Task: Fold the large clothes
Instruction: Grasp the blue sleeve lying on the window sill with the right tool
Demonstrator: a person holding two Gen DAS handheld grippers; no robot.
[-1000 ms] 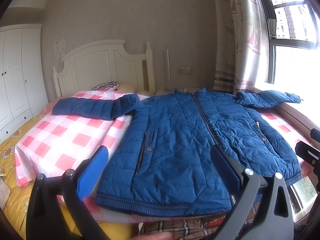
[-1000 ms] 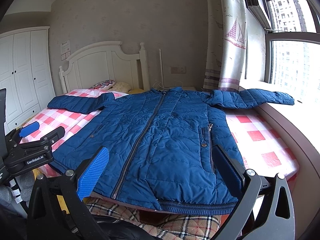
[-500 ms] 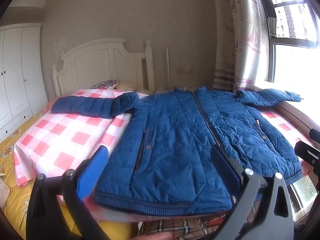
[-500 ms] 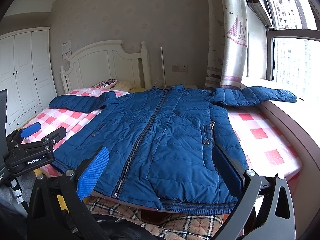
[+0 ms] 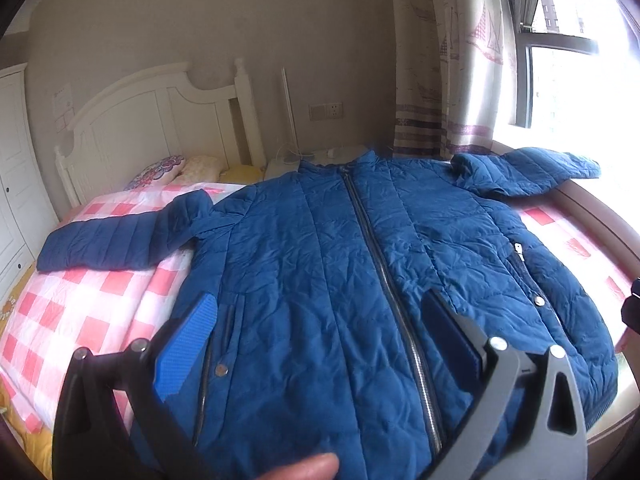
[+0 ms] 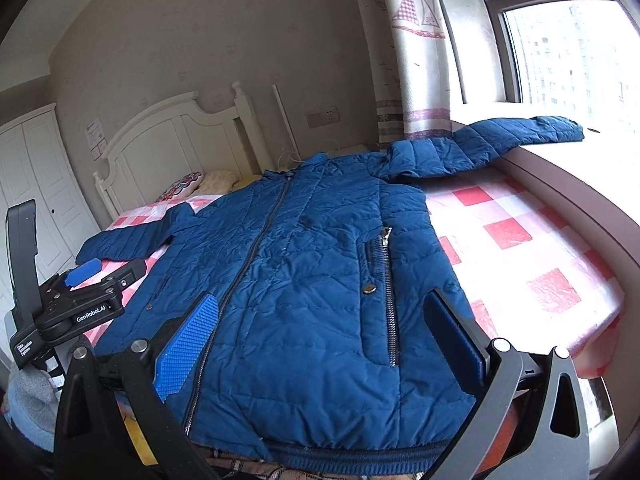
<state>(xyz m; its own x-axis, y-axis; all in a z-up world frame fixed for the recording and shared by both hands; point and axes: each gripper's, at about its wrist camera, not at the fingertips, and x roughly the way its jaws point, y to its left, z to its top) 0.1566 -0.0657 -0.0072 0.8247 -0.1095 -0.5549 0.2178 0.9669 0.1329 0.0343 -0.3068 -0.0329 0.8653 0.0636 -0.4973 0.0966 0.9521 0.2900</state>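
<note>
A blue quilted jacket (image 5: 320, 272) (image 6: 312, 264) lies flat and zipped on the bed, front up, hem toward me. Its one sleeve (image 5: 116, 236) stretches left over the checked sheet; the other sleeve (image 6: 500, 136) reaches right onto the window ledge. My left gripper (image 5: 320, 344) hovers open above the lower middle of the jacket, its fingers either side of the zipper, holding nothing. My right gripper (image 6: 324, 340) is open over the jacket's right front, near the pocket zip, and empty. The left gripper (image 6: 104, 276) also shows at the left edge of the right wrist view.
A pink-and-white checked sheet (image 5: 92, 304) (image 6: 520, 240) covers the bed. A white headboard (image 5: 160, 120) and pillows (image 5: 176, 166) are at the far end. A brown window ledge (image 6: 580, 200) and curtain (image 6: 416, 60) border the right side. A fingertip (image 5: 308, 466) shows at the bottom.
Both grippers have moved forward and over the jacket, which now fills more of each view. The jacket itself has not shifted. Both stay open.
</note>
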